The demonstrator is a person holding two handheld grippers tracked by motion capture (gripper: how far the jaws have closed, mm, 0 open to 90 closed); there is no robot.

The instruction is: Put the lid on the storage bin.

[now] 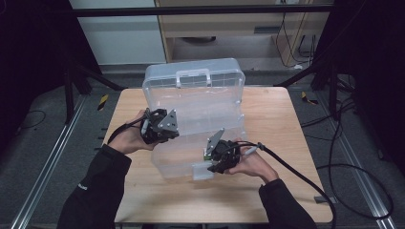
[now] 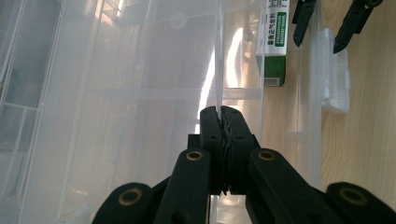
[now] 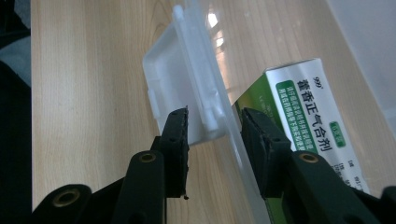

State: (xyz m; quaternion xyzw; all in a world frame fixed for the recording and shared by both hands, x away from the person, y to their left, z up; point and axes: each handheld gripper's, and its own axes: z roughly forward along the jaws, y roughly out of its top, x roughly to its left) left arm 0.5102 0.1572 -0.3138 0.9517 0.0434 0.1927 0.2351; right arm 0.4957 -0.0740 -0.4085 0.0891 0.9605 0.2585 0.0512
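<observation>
Our left gripper [image 2: 219, 112] pinches the box [image 1: 200, 102] wall; our right gripper [image 3: 212, 135], half open, straddles its latch [image 3: 180, 79]. Closing there probably slips off, jolting the carton [image 3: 303, 102] inside.

Carton [image 3: 308, 116], white and green, lying just beyond the far jaw of the right tongs [image 3: 215, 135] behind a clear plastic wall: green panel with white Chinese characters reading 藿香正气合剂; a small mark "999" above the panel; a smaller green tag lower down, too small to read. Same carton [image 2: 275, 42], seen ahead of the left tongs [image 2: 220, 112]: vertical green label, characters illegible.
</observation>
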